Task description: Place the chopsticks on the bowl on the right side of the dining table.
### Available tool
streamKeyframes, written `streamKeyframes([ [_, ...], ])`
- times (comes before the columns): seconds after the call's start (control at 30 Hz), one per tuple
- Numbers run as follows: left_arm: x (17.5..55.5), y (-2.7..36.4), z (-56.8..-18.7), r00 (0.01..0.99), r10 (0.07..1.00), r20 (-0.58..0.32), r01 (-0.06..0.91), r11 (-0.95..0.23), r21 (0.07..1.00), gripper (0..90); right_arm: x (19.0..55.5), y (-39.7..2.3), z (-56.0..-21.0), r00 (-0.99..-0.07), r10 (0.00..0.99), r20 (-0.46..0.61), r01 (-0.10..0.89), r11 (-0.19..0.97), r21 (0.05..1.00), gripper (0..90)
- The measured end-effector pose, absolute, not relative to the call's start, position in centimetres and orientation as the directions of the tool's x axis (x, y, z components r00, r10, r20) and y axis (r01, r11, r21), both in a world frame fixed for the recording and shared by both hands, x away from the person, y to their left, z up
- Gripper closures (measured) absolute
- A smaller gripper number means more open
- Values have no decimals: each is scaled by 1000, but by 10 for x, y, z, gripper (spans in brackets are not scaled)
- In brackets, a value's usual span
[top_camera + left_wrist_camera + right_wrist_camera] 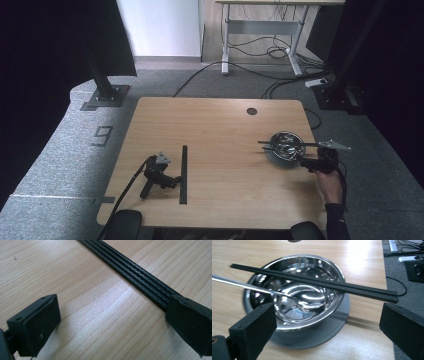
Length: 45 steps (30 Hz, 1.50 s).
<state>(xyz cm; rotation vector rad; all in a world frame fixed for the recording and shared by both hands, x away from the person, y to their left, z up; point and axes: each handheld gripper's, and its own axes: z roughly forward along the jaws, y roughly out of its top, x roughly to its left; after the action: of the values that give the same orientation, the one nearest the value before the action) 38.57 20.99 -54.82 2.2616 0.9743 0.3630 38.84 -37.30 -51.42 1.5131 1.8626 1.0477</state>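
- Steel bowl [297, 290] on a grey plate [332, 325], centre frame, holds a spoon [262, 288].
- Black chopsticks [317, 283] span its rim, running upper left to right.
- Right gripper [325, 325] gapes, empty.
- Left gripper [110, 322] also open.

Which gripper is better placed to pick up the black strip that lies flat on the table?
Left. The left gripper lies beside the strip, jaws open, one jaw at the strip's edge. The right gripper is far off, by the bowl.

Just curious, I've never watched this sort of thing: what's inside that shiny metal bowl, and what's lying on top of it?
Inside the steel bowl rests a metal spoon, its handle sticking out over the rim. A pair of black chopsticks lies across the rim. The bowl sits on a grey plate, mostly covered by it.
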Motion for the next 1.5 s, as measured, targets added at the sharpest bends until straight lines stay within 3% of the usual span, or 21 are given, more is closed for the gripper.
streamKeyframes([
  [1.5, 386, 210, -548, 687, 727, 0, 550, -520, 654, 0, 324, -341, -499, -413, 909, 51, 614, 236, 753, 12],
])
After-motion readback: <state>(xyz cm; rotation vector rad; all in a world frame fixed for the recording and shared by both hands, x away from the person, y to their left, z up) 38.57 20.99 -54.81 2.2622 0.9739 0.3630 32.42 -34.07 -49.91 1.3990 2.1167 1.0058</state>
